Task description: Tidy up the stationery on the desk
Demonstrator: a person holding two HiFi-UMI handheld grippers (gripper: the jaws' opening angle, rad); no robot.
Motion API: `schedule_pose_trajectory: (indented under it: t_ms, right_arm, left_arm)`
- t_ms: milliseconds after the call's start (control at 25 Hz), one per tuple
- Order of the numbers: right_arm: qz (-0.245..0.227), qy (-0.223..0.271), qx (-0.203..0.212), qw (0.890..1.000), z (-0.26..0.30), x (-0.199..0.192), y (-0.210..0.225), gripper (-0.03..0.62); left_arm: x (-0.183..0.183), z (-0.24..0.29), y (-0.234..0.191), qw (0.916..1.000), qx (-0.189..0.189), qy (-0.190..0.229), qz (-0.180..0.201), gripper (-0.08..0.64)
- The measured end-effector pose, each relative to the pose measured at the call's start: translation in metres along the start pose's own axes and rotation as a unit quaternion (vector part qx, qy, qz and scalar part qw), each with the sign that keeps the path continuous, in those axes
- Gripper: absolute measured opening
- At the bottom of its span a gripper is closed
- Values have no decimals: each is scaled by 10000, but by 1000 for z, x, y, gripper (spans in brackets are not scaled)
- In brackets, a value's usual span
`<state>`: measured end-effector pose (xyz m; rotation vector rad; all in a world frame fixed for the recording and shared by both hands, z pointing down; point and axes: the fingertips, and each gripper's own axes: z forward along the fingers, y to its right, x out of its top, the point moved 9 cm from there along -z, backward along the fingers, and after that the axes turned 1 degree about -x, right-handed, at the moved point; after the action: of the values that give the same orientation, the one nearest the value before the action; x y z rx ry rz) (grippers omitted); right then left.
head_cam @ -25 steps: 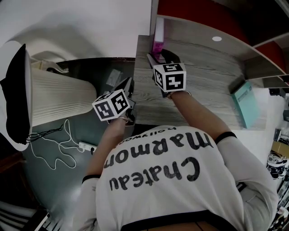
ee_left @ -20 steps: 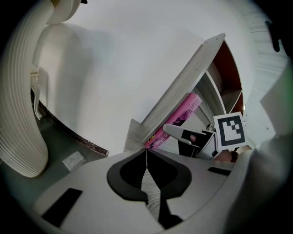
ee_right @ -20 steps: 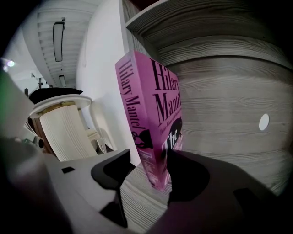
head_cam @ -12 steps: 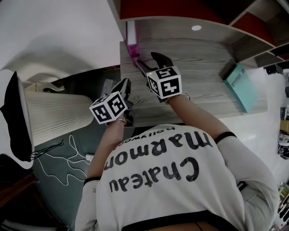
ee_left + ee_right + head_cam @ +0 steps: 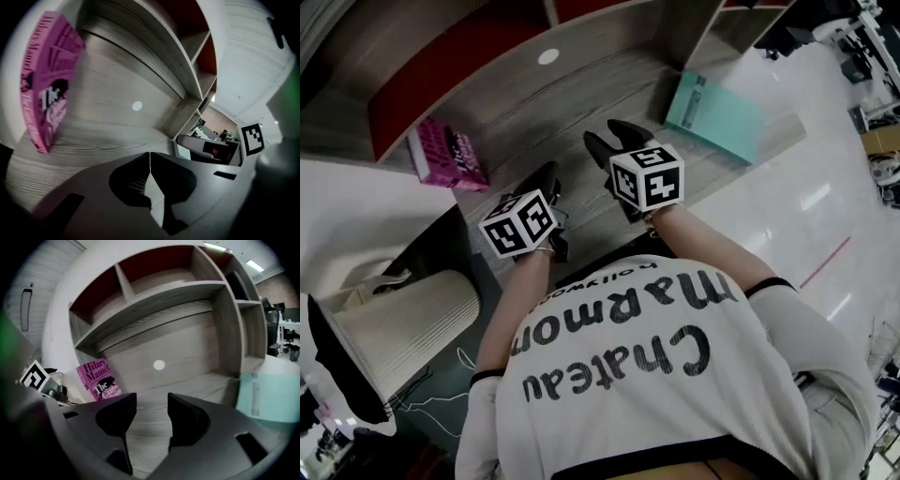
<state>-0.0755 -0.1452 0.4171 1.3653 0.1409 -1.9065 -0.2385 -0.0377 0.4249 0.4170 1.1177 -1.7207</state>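
Left gripper (image 5: 549, 172), closed, has swung over desk (image 5: 581, 103) near pink book (image 5: 445, 155).

White T-shirt (image 5: 666, 375) (black lettering), black-cuffed sleeves (image 5: 766, 283)

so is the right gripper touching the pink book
Apart: the right gripper view shows bare desk between the right gripper and the pink book; its jaws have just been closing on nothing.
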Motion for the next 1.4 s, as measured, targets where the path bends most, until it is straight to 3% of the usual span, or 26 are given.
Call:
schedule_pose_trajectory:
  t_ms: [240, 480, 640, 800, 1000, 1160, 1400]
  right_arm:
    - [741, -50, -938, 9928, -90, -12, 131, 225]
    - [1112, 15, -1430, 9835, -157, -22, 227, 227]
    - [1401, -8, -1497, 9788, -192, -23, 281, 236]
    - [1478, -473, -805, 9846, -202, -10, 337, 241]
    - [497, -1247, -10, 9909, -182, 30, 381, 238]
    - [-309, -2118, 574, 9751, -143, 47, 391, 242]
    - [-831, -3035, 1233, 9412, -86, 55, 388, 287]
  left_arm:
    - [-20, 87, 99, 9965, -714, -376, 198, 20]
    - [-38, 154, 162, 9946, -835, -589, 202, 20]
    - [-45, 184, 193, 9944, -756, -688, 268, 20]
    - [-51, 197, 209, 9936, -518, -952, 326, 20]
    - [-66, 201, 226, 9889, -526, -1355, 325, 20]
    - [-80, 205, 234, 9827, -609, -1732, 242, 20]
    - [-94, 221, 239, 9728, -782, -2094, -616, 21]
